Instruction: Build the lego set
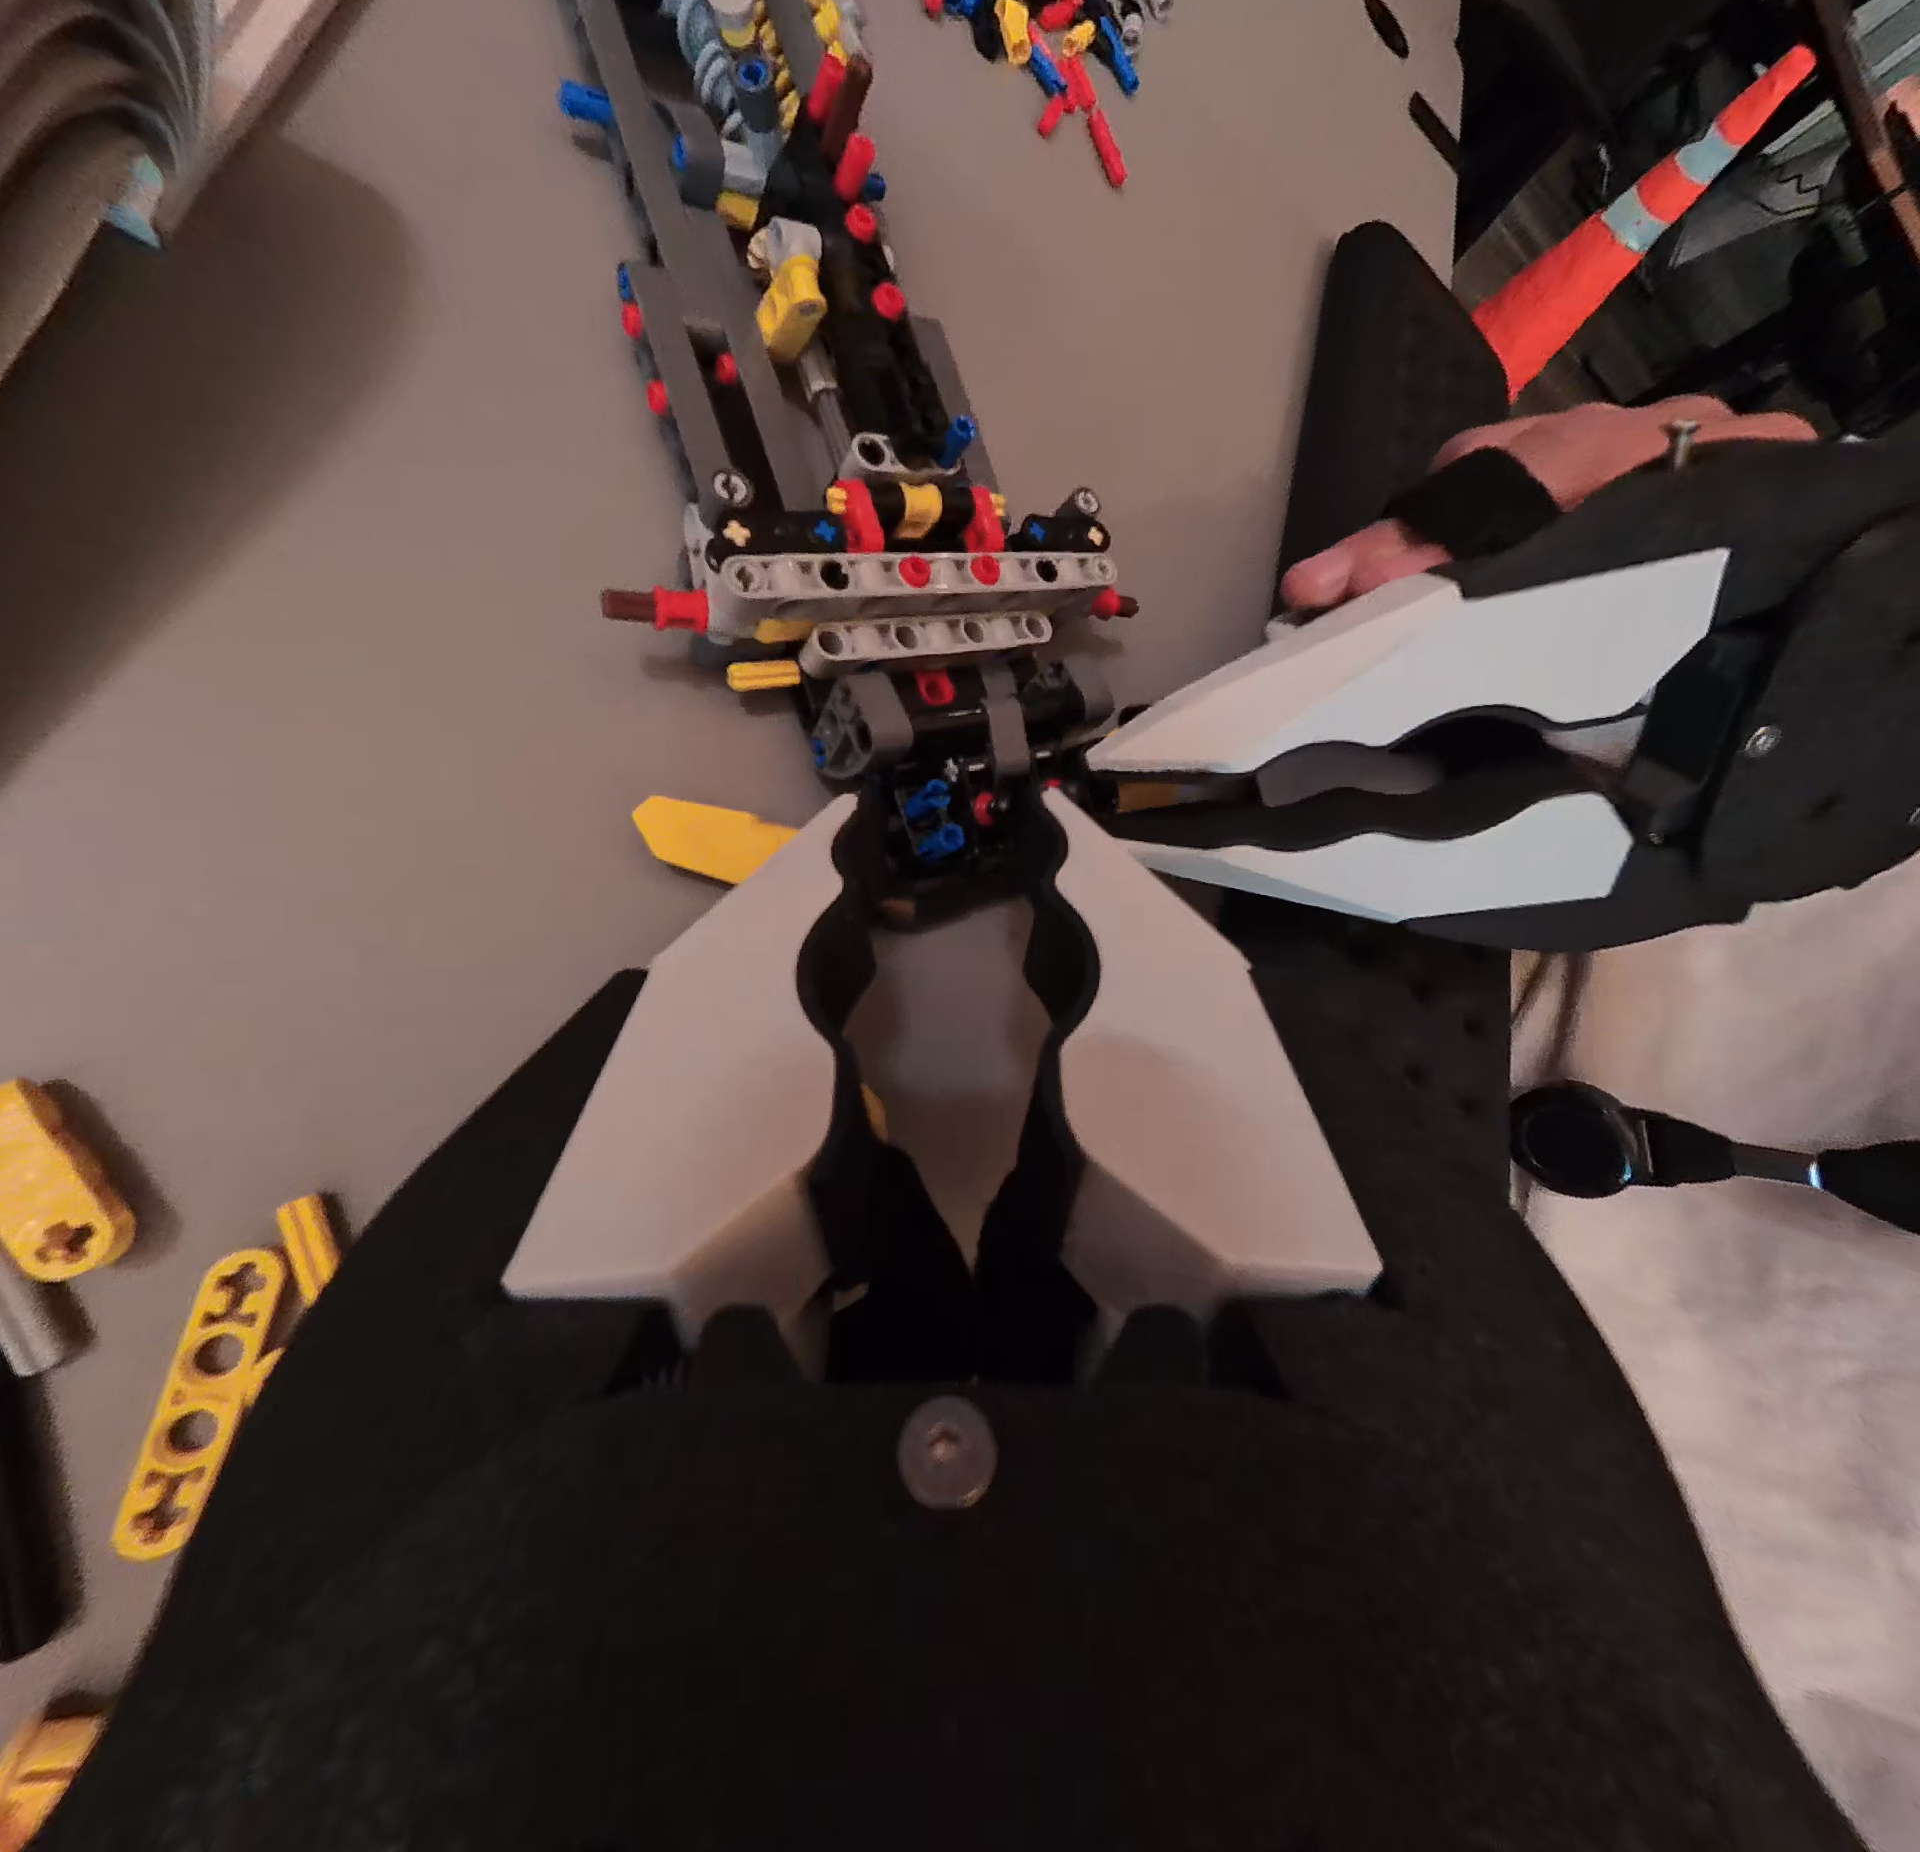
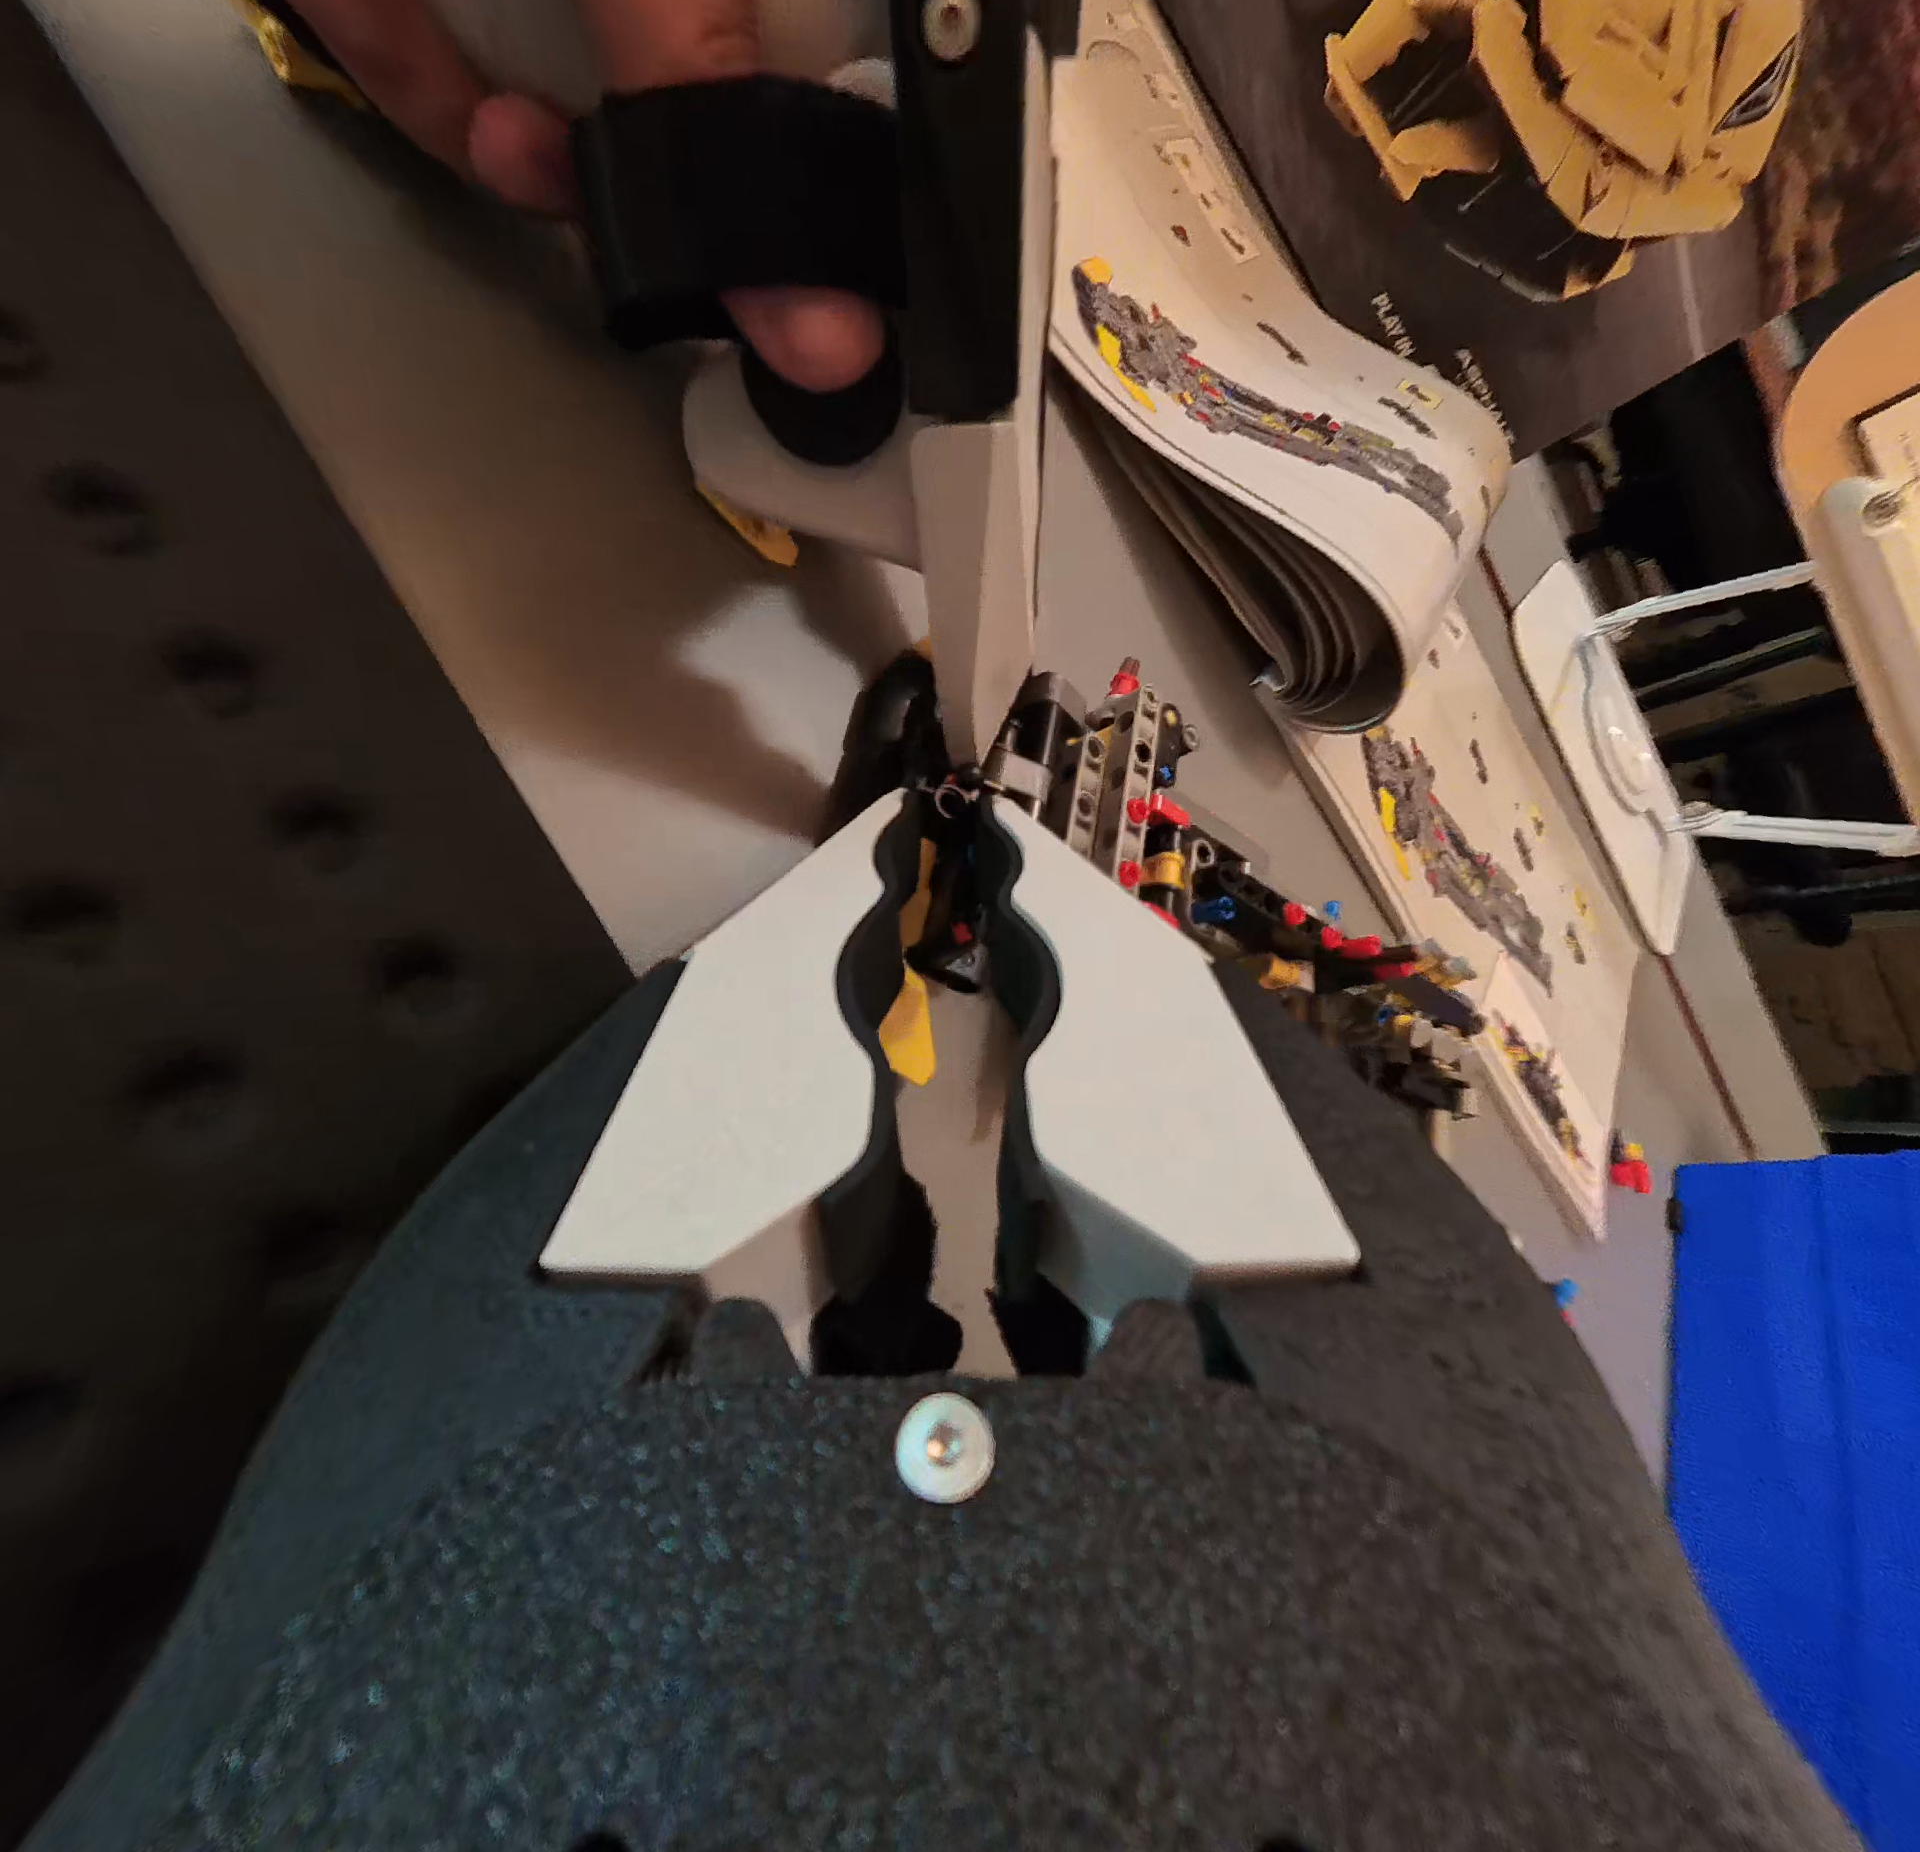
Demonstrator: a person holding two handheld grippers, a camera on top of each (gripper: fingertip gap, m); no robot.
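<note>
The long grey, black and red lego car frame (image 1: 914, 576) lies across the grey tabletop (image 1: 364, 659). The left claw (image 1: 951, 815) pinches its near end. The right claw (image 2: 961, 805) squeezes a small black and yellow piece (image 2: 920, 961) there.

Close wrist views, seemingly crossing at chassis (image 1: 914, 597)

A pale grey table (image 1: 312, 659) fills the scene under warm, dim light. Beyond its far right corner stands an orange traffic cone (image 1: 1621, 233), with dark furniture behind. A blue cloth (image 2: 1797, 1490) hangs off another edge.
</note>
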